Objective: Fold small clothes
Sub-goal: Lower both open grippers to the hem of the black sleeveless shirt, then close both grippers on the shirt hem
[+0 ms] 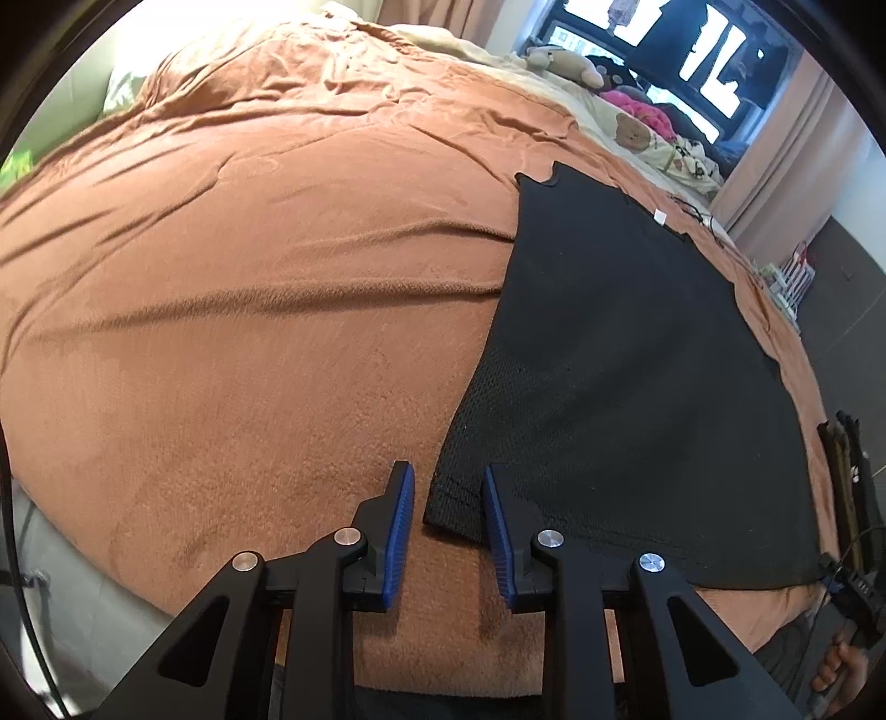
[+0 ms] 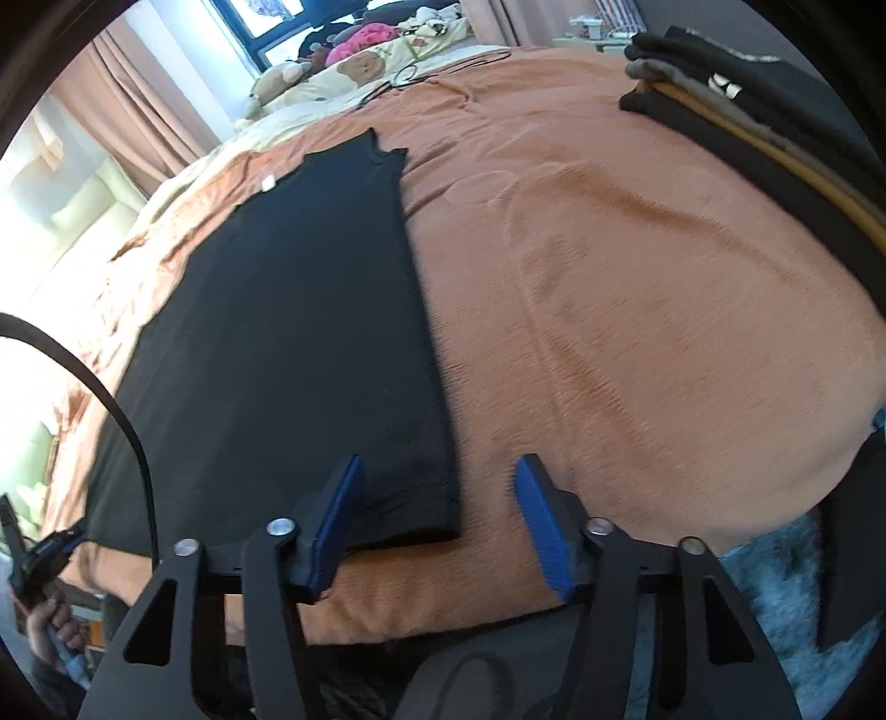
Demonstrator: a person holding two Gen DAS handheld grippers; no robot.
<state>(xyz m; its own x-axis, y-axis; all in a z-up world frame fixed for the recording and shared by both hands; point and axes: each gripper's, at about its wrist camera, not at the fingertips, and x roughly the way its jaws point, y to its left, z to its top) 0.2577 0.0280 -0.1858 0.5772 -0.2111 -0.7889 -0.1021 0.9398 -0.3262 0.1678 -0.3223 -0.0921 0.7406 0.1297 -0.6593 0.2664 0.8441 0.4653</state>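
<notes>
Left wrist view: long black mesh-knit garment (image 1: 620, 360) lies flat on the orange fleece blanket (image 1: 249, 304); left gripper (image 1: 448, 487) straddles its near-left corner, right gripper (image 2: 440, 482) its near-right corner, both jaws spread, unpinched.

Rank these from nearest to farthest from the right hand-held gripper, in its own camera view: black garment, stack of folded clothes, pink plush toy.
1. Flat black fabric garment, its corner between the right hand-held gripper fingers.
2. Stack of folded dark and tan clothes, far right.
3. Bright pink plush toy, at the bed's far end.
</notes>
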